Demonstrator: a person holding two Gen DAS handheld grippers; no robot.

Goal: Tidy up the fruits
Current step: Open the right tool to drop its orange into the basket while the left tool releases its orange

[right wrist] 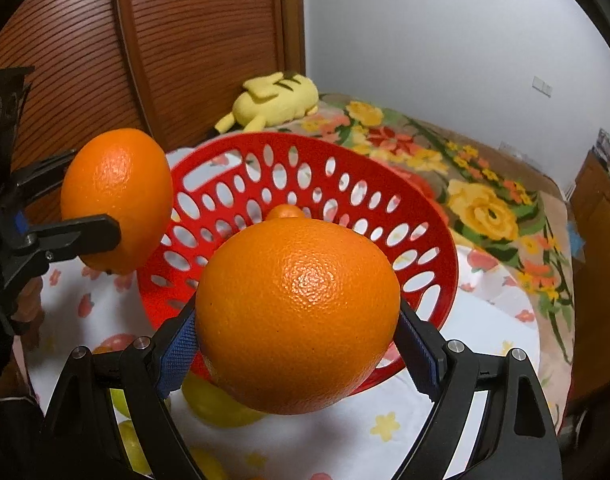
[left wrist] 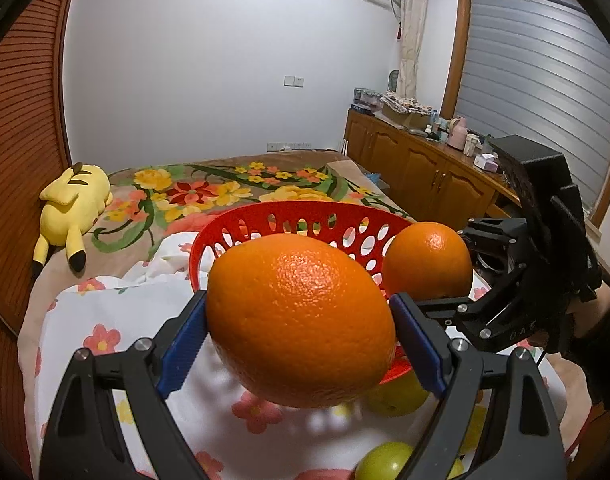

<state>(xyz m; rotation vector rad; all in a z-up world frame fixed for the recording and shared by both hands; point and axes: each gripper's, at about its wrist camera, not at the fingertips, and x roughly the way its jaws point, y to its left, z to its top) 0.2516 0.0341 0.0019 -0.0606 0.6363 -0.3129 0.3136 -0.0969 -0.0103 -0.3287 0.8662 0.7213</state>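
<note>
While clamped, two round pebbly oranges (left wrist: 301, 320) (right wrist: 297, 316)

We see a bedroom with white walls (left wrist: 177, 80), a slatted wooden wardrobe (right wrist: 165, 40), a bed under a floral blanket (left wrist: 209, 192), a yellow plush toy (left wrist: 73, 204), low wooden cabinets (left wrist: 417, 172) and a window blind (left wrist: 537, 92).

Even indoor light, sharp focus, strong fisheye edge warping.

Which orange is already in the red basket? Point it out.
The small orange peeking over the held one, inside the red basket. The two big oranges are each clamped in a hand-held gripper.
</note>
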